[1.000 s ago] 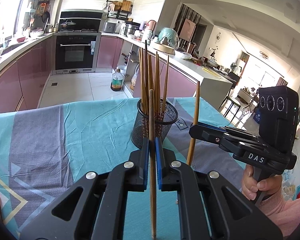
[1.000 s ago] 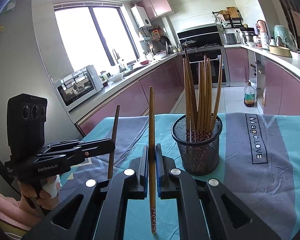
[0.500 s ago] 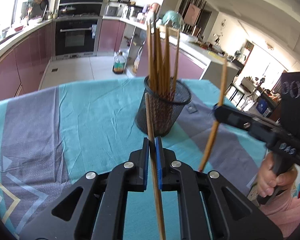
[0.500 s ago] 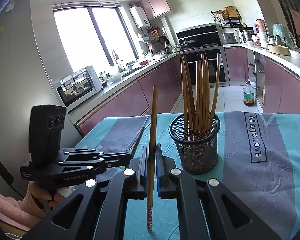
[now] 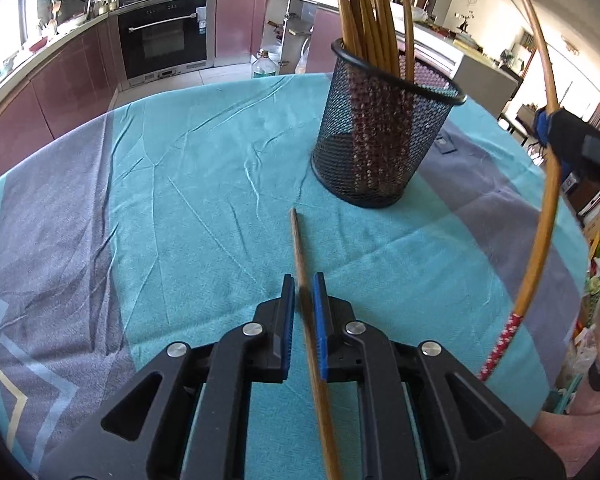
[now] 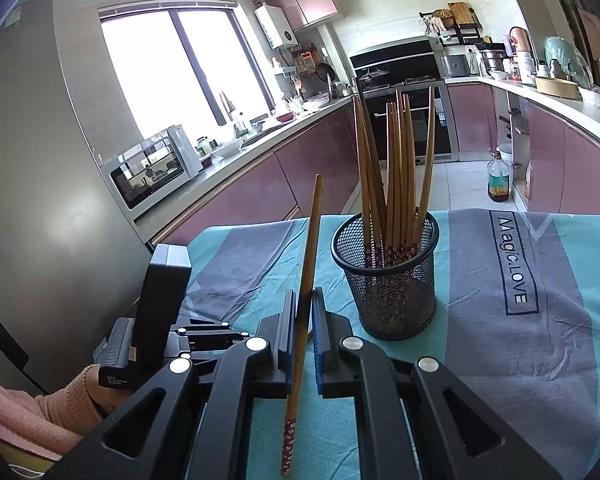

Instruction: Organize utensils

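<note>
between the blue pads of the left gripper [image 5: 303, 292] a bamboo chopstick [image 5: 300, 248] is pinched, its plain tip pointing ahead and low over the teal tablecloth [image 5: 188, 184], probably tilted that way so it can be swung up into the mesh holder [image 5: 384, 136] that stands ahead and a little to the right, already packed with chopsticks [image 5: 364, 12]. to the far right of this view the right gripper [image 5: 548, 128] clamps a second chopstick [image 5: 540, 240] nearly upright, patterned red end down, which suits dropping it into the cup that way round. from the right wrist, the right gripper [image 6: 303, 308] is pressed onto that second chopstick [image 6: 306, 280], which leans slightly with its decorated end below the fingers; the holder [image 6: 392, 284] sits just ahead and to the right. only this view shows the left hand [image 6: 96, 388] in its pink sleeve on the other tool's handle, and the lettering on the cloth; only the left view shows how low the first chopstick lies.
</note>
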`<state>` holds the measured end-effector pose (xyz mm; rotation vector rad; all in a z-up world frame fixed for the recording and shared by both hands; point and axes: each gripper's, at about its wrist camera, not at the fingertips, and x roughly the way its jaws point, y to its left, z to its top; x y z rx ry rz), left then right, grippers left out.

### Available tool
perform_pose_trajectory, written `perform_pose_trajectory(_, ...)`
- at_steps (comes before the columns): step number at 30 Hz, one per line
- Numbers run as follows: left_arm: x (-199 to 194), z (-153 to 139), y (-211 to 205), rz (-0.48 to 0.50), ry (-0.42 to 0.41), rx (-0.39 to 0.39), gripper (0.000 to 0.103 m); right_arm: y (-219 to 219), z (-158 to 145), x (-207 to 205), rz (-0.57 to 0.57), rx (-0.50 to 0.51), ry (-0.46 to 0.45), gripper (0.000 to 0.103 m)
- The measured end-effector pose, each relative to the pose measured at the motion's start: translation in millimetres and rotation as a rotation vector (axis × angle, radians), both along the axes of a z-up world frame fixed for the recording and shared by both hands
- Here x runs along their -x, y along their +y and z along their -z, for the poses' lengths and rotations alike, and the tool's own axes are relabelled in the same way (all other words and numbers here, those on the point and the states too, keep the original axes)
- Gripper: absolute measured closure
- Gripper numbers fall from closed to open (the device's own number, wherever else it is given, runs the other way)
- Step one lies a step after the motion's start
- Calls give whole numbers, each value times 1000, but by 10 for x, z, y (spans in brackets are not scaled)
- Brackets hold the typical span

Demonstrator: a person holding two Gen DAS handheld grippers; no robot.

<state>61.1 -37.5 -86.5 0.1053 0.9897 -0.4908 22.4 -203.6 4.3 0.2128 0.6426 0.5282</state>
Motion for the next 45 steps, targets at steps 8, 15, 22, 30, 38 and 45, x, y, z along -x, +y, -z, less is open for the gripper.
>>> perform_pose_trajectory(8,20,31,-150,15,-54,-84,93,18,45,-39,-8,4,17,97)
perform_pose_trajectory(15,51,-8,-224,-1,-68,-85,95,19,34,-42,-8,9,16,97)
perform_pose_trajectory(22,153,-219,-86,-5,-90,-11,96,-5,-8,-30,2,8,3,97)
perform_pose_trajectory(30,265,-508,-12,2,-127,69,96,-5,-42,-9,7,9,-9,97)
perform_pose_trajectory(38,352,-769,75,10,-157,151,96,-5,-120,3,10,12,-34,98)
perform_pose_trajectory(45,455,-1055,186,20,-205,228,96,37,-156,-48,1,26,-38,98)
